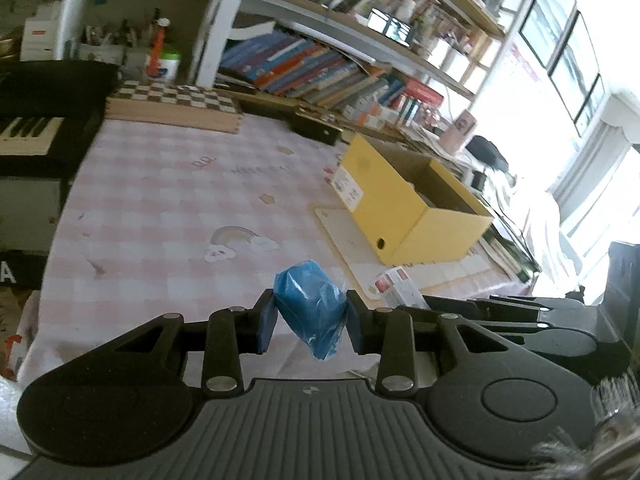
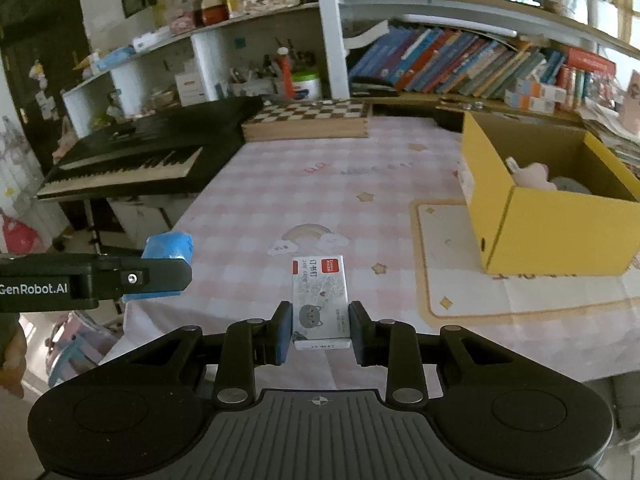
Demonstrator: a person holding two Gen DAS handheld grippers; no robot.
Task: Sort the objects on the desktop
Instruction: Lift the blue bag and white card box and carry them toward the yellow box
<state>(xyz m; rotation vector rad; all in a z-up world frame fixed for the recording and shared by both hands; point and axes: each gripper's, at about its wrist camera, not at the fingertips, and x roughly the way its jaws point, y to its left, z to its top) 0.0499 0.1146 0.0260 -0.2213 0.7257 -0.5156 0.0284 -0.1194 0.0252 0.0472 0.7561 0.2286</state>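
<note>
My left gripper is shut on a blue plastic-wrapped lump, held above the pink checked tablecloth. In the right wrist view that same gripper comes in from the left with the blue lump showing at its tip. My right gripper is shut on a small white staple box with a red label and a cat drawing. That box also shows at the right in the left wrist view. An open yellow cardboard box stands on the table to the right, with a pinkish soft thing inside.
A cream mat lies under the yellow box. A chessboard case sits at the table's far edge. A black keyboard piano stands left of the table. Bookshelves fill the back wall. A hand shows at the lower left.
</note>
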